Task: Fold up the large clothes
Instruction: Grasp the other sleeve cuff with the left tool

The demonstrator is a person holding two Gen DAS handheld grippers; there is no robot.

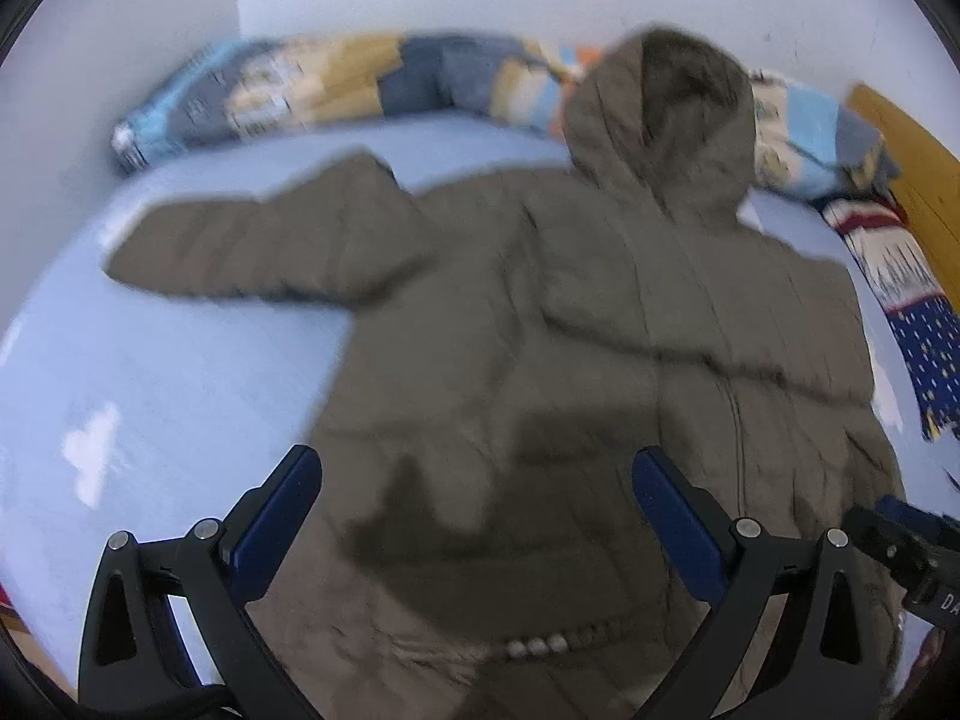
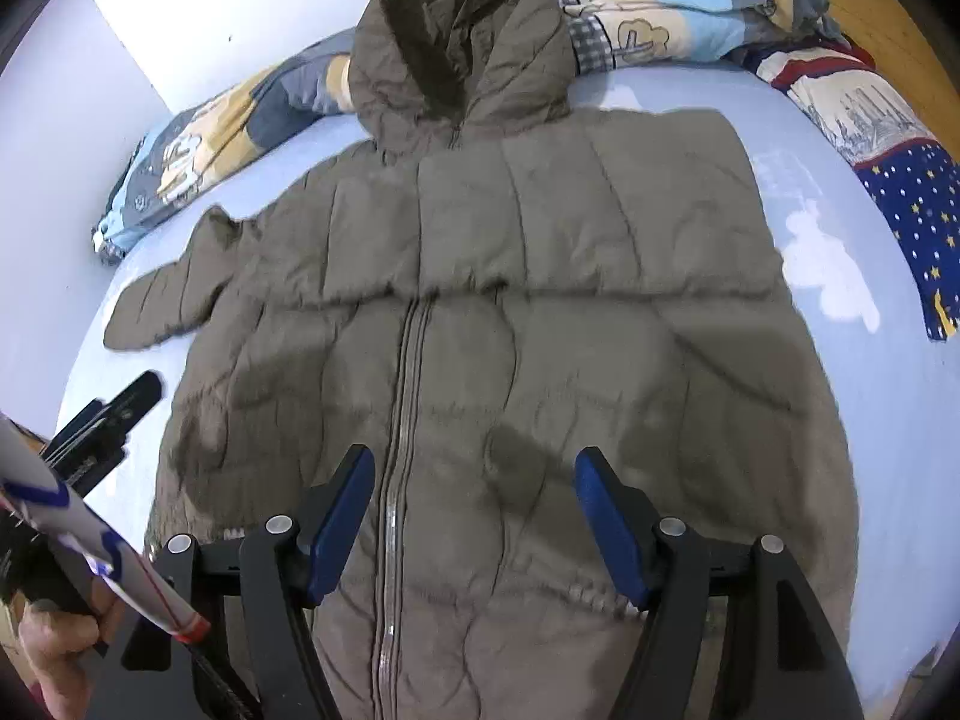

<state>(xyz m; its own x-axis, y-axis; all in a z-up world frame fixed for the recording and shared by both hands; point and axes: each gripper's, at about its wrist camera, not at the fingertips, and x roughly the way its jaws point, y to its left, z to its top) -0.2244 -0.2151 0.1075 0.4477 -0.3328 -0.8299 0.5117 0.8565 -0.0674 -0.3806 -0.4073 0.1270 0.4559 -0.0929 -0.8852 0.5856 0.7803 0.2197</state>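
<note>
The right hand-held gripper [image 2: 474, 525] hangs above the lower front of the jacket [image 2: 480, 300] with its blue pads apart and nothing between them, and the left hand-held gripper [image 1: 477, 531] is likewise spread wide and empty over the near hem. The olive padded jacket lies face up on the bed [image 2: 870, 420], zipper [image 2: 405, 396] closed, hood [image 2: 459, 42] at the far end against the rolled patterned quilt [image 2: 198, 150]. As far as the right wrist view shows, the sleeve on the right side of the scene is already brought in: it lies across the chest as a band, its lower edge running from side to side just above the middle of the zipper. The other sleeve [image 2: 165, 306] is not yet folded; it reaches out flat to the left on the blue sheet. So I judge the fold to be in its early part: one sleeve done, one sleeve left, then the body to be doubled from hem toward hood, and perhaps the hood tucked in. The left wrist view is blurred, so fine creases cannot be read there. In the right wrist view the left hand-held gripper shows at the near left edge, just beside the jacket's left side, held by a hand [image 2: 57, 648].
</note>
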